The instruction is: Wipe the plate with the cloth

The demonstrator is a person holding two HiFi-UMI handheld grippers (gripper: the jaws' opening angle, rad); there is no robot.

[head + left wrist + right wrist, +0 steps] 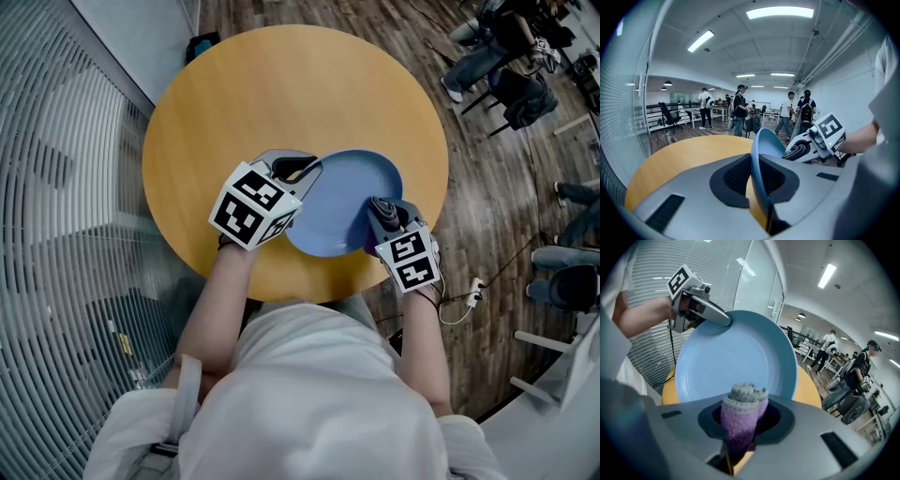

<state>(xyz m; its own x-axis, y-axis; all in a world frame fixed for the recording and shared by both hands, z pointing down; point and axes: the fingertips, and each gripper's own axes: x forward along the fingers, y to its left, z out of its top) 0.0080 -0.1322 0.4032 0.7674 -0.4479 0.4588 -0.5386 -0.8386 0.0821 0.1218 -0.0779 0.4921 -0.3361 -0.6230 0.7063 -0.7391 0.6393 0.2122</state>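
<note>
Plate point(342, 202), blue and round, is tilted up on edge over the near side of the round yellow table point(281, 84). We pinch its rim in our left hand-held gripper point(307, 170), with both jaws pressed on the thin edge. Our right hand-held gripper point(382, 214) faces the plate's hollow side and clamps a rolled purple and grey cloth point(740, 411). The cloth's tip sits at the plate's lower rim. People point(740, 110) stand well away in the office beyond.
</note>
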